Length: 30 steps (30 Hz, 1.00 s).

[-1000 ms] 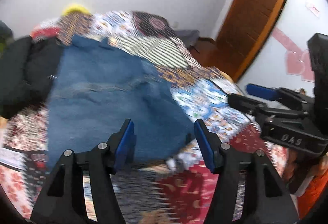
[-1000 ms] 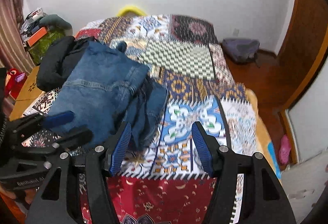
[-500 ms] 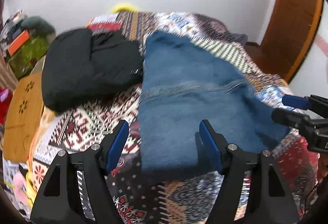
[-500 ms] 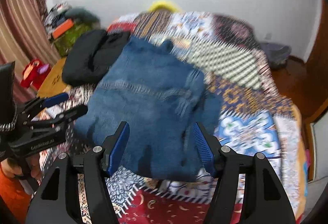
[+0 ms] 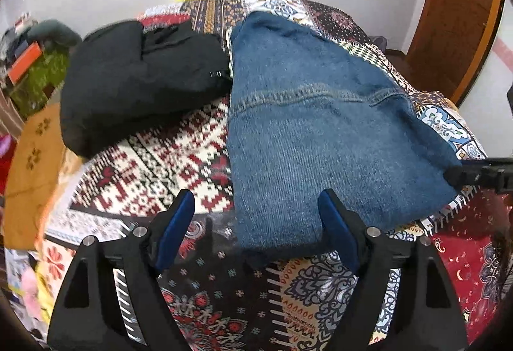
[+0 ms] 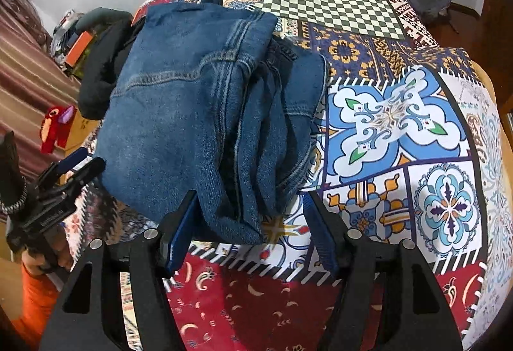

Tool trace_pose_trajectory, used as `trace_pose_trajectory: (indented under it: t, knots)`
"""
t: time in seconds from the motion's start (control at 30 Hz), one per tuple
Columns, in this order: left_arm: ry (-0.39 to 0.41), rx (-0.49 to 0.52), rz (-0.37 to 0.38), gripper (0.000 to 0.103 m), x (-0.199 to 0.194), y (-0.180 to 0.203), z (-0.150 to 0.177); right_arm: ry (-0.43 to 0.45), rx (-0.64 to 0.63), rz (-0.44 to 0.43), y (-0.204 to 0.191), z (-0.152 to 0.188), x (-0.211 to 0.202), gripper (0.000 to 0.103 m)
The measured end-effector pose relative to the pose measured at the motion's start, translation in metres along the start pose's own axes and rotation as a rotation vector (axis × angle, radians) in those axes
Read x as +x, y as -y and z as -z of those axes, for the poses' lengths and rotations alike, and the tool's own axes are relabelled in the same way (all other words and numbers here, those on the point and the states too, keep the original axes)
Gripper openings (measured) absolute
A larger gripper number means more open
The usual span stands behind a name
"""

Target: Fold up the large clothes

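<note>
On a patchwork bedspread, we hold our two grippers over a folded pile of blue denim, which lies beside a bundled black garment. Our left gripper points down at the pile's near corner, its jaws opening with the cloth's edge between the blue pads, unpressed. Our right gripper hovers at the stacked folds' near end, jaws standing apart, gripping nothing.

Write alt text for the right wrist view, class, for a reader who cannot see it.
The right gripper, jaws apart and empty, hangs over the near end of folded blue jeans on a patchwork bedspread. The left gripper shows at the left edge.
</note>
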<state>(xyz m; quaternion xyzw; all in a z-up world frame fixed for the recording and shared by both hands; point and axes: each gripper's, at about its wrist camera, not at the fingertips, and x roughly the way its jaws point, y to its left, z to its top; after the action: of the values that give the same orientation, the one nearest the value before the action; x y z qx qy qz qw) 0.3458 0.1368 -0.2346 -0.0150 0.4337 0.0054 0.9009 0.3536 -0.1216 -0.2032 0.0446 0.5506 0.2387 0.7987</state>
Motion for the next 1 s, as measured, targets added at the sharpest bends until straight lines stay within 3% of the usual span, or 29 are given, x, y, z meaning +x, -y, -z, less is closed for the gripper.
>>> trace_pose_trajectory:
  t: [0.27,0.4,0.53,0.6,0.7,0.83,1.0]
  knots:
    - [0.073,-0.002,0.021,0.079,-0.01,-0.007,-0.033,0.097,-0.029,-0.016,-0.024,-0.04,-0.008,0.062]
    - [0.071,0.006,0.022,0.079,0.0,-0.014,-0.052,0.043,0.041,-0.074,-0.019,-0.058,0.016,0.062]
    - [0.032,-0.01,0.047,0.079,0.019,-0.024,-0.062,-0.022,0.067,-0.03,-0.011,-0.066,0.045,0.062]
    - [-0.019,-0.038,0.114,0.079,0.035,-0.033,-0.064,-0.054,0.057,-0.014,-0.007,-0.066,0.057,0.062]
    - [-0.111,-0.111,0.286,0.079,0.061,-0.048,-0.062,-0.071,0.033,0.007,0.001,-0.065,0.061,0.062]
    - [-0.2,-0.224,0.443,0.08,0.092,-0.07,-0.061,-0.085,0.039,0.026,0.017,-0.063,0.061,0.083]
    - [-0.267,-0.305,0.54,0.082,0.117,-0.082,-0.06,-0.162,0.13,-0.089,0.043,-0.065,0.075,0.087]
